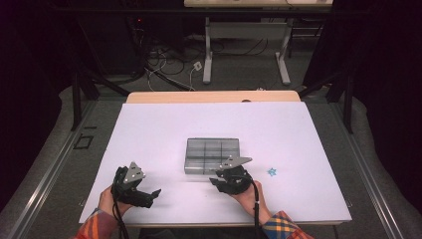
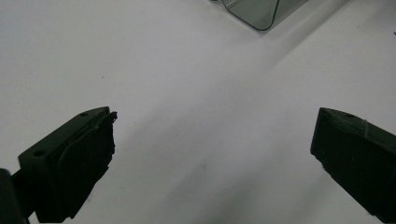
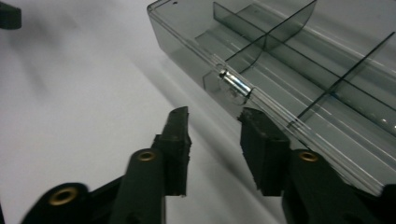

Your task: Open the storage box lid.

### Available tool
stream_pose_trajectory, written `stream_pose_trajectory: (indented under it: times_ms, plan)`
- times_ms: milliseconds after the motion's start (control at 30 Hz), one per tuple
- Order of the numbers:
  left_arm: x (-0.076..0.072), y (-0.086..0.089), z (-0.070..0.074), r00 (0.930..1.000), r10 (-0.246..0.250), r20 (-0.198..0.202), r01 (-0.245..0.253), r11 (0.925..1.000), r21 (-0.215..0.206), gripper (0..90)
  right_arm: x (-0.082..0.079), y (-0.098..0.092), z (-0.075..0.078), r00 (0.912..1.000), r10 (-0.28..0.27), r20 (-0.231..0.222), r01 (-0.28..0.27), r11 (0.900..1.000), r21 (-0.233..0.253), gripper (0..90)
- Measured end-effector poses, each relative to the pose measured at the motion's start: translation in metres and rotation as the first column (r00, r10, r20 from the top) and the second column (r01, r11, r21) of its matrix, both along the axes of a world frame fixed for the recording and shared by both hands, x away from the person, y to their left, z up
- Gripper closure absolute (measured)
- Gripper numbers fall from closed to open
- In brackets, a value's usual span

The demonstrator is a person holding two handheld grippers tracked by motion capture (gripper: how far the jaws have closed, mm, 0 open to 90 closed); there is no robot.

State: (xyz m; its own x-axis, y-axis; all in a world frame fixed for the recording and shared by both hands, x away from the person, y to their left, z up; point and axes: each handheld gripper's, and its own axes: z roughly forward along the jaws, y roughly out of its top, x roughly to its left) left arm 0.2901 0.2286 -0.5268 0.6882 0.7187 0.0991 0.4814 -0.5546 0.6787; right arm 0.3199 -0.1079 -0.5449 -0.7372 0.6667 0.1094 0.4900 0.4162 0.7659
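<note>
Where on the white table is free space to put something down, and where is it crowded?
Free: the far strip of the table beyond the clear divided box, the left side between that box and the left edge, and the right side beyond the small blue star. Crowded: the near middle, where the right gripper sits at the box's front wall and the left gripper hovers.

**Around the Work: Tabletop and Background**

White tabletop (image 1: pixel 149 134), broad and matte, with a pale wooden edge strip (image 1: pixel 214 96) along the far side at 12 o'clock. Small blue star-shaped piece (image 1: pixel 271 172) lying flat toward 4 o'clock, well apart from the edge. Beyond, at 12 o'clock, grey floor (image 1: pixel 239 69) strewn with dark and white cables (image 1: pixel 166 62), plus two white desk legs (image 1: pixel 208 50) standing upright. Black square marking (image 1: pixel 82 142) on the floor at 9 o'clock.
</note>
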Motion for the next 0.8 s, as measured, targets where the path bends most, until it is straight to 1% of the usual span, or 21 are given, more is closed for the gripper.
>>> stream_pose_trajectory:
  times_ms: [33, 67, 100, 133, 167, 200, 233, 267, 300, 333, 367, 400, 433, 500, 567, 667, 733, 800]
  plan:
    - [-0.0002, -0.0003, -0.0001, 1.0000, 0.001, -0.002, -0.001, 1.0000, -0.001, 0.0, 0.0005, -0.0014, 0.0012, 0.9999, -0.007, -0.014, 0.007, 1.000, -0.014, 71.0]
    - [-0.0001, 0.0001, 0.0008, 0.9999, -0.006, -0.015, 0.006, 1.0000, 0.003, 0.0, 0.0012, -0.0014, -0.0001, 0.9998, -0.015, -0.012, 0.015, 1.000, 0.000, 72.2]
    - [-0.0001, -0.0001, 0.0010, 0.9998, -0.005, -0.019, 0.005, 1.0000, 0.002, 0.0, 0.0015, -0.0014, -0.0007, 0.9996, -0.021, -0.019, 0.021, 1.000, 0.002, 74.0]
    - [-0.0003, -0.0004, 0.0010, 0.9998, -0.005, -0.017, 0.005, 1.0000, 0.003, 0.0, 0.0030, 0.0004, -0.0045, 0.9989, -0.047, 0.001, 0.047, 0.998, 0.043, 78.4]
    - [-0.0003, -0.0004, 0.0010, 0.9998, -0.005, -0.017, 0.005, 1.0000, 0.003, 0.0, 0.0030, 0.0004, -0.0045, 0.9989, -0.047, 0.001, 0.047, 0.998, 0.043, 78.4]
    - [-0.0006, -0.0010, -0.0004, 1.0000, 0.002, 0.001, -0.002, 1.0000, -0.005, 0.0, 0.0029, -0.0005, -0.0028, 0.9988, -0.044, -0.021, 0.045, 0.999, 0.014, 79.4]
    - [-0.0006, -0.0008, -0.0003, 1.0000, 0.003, 0.001, -0.003, 1.0000, -0.005, 0.0, 0.0033, -0.0007, -0.0031, 0.9989, -0.041, -0.024, 0.041, 0.999, 0.008, 80.4]
    - [-0.0004, -0.0006, -0.0003, 1.0000, 0.003, -0.001, -0.003, 1.0000, -0.004, 0.0, 0.0033, -0.0003, -0.0032, 0.9983, -0.048, -0.033, 0.048, 0.999, 0.011, 81.2]
    - [0.0000, 0.0004, 0.0009, 0.9999, -0.006, -0.013, 0.006, 1.0000, 0.007, 0.0, 0.0039, 0.0001, -0.0046, 0.9983, -0.053, -0.023, 0.053, 0.998, 0.024, 82.4]
    - [-0.0001, -0.0001, 0.0000, 1.0000, 0.001, -0.003, -0.001, 1.0000, 0.003, 0.0, 0.0040, 0.0002, -0.0047, 0.9982, -0.056, -0.023, 0.056, 0.998, 0.025, 83.5]
    - [-0.0001, 0.0004, 0.0011, 0.9998, -0.007, -0.019, 0.007, 1.0000, 0.006, 0.0, 0.0044, 0.0001, -0.0051, 0.9981, -0.057, -0.021, 0.058, 0.998, 0.023, 84.1]
    - [-0.0003, -0.0004, -0.0001, 1.0000, 0.001, -0.005, -0.001, 1.0000, -0.001, 0.0, 0.0046, -0.0006, -0.0048, 0.9977, -0.059, -0.033, 0.059, 0.998, 0.018, 85.6]
    - [-0.0003, -0.0007, -0.0007, 1.0000, 0.005, 0.006, -0.005, 1.0000, -0.002, 0.0, 0.0046, -0.0006, -0.0048, 0.9977, -0.059, -0.033, 0.059, 0.998, 0.018, 85.6]
    - [-0.0004, -0.0005, -0.0003, 1.0000, 0.002, 0.002, -0.002, 1.0000, -0.001, 0.0, 0.0051, -0.0006, -0.0057, 0.9977, -0.062, -0.028, 0.063, 0.997, 0.032, 85.9]
    - [-0.0004, -0.0004, -0.0001, 1.0000, 0.003, 0.003, -0.003, 1.0000, -0.001, 0.0, 0.0051, -0.0006, -0.0060, 0.9978, -0.063, -0.021, 0.064, 0.997, 0.032, 86.0]
    - [-0.0004, -0.0005, -0.0002, 1.0000, 0.002, 0.003, -0.002, 1.0000, -0.001, 0.0, 0.0052, -0.0007, -0.0058, 0.9977, -0.061, -0.029, 0.062, 0.997, 0.035, 86.2]
    - [-0.0004, -0.0005, -0.0001, 1.0000, 0.002, 0.004, -0.002, 1.0000, -0.001, 0.0, 0.0052, -0.0008, -0.0056, 0.9977, -0.061, -0.029, 0.062, 0.998, 0.034, 86.2]
    - [-0.0005, -0.0005, -0.0001, 1.0000, 0.002, 0.003, -0.002, 1.0000, -0.001, 0.0, 0.0051, -0.0003, -0.0056, 0.9977, -0.064, -0.022, 0.065, 0.997, 0.044, 86.2]
